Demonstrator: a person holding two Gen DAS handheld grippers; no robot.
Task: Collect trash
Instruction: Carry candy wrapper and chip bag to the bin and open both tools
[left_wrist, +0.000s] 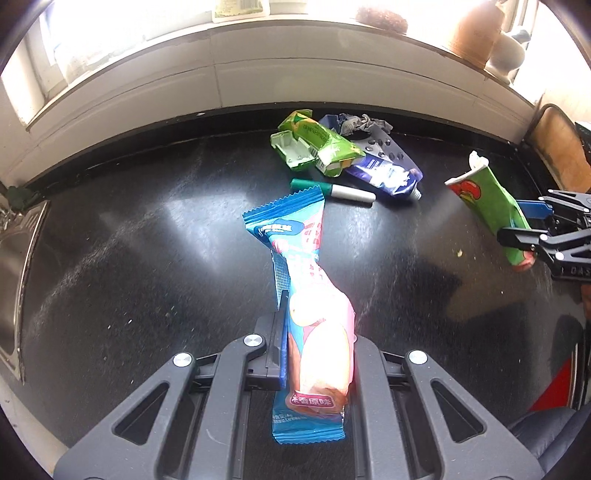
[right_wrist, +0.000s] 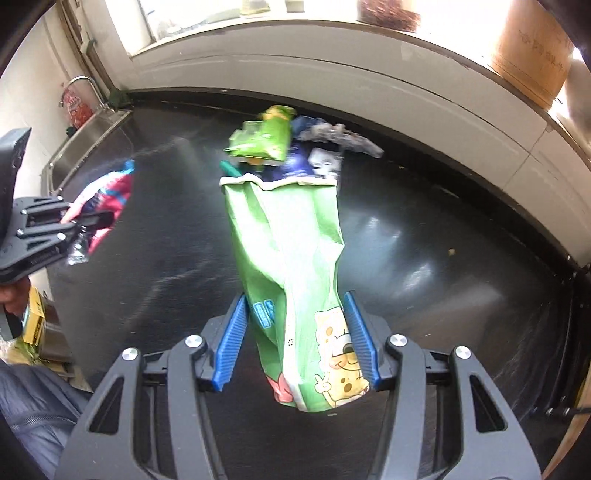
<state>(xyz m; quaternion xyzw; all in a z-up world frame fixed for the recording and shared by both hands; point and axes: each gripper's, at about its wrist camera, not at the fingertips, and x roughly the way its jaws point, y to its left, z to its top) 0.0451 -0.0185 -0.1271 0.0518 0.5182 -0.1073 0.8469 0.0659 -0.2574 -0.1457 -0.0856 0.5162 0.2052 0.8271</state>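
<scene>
My left gripper (left_wrist: 314, 332) is shut on a blue and pink snack wrapper (left_wrist: 306, 295) and holds it above the black counter (left_wrist: 147, 240). My right gripper (right_wrist: 295, 317) is shut on a crushed green paper cup (right_wrist: 288, 258) with a cartoon print; it also shows in the left wrist view (left_wrist: 487, 206) at the right. Further back on the counter lie a green wipes pack (left_wrist: 317, 146), a dark blue pouch (left_wrist: 384, 166), a crumpled grey scrap (left_wrist: 364, 123) and a green-capped marker (left_wrist: 332, 190).
A steel sink (left_wrist: 14, 280) with a tap (right_wrist: 86, 86) is at the counter's left end. A white tiled wall (left_wrist: 258, 77) and a window sill with jars run behind. A wooden board (left_wrist: 557, 147) leans at the right.
</scene>
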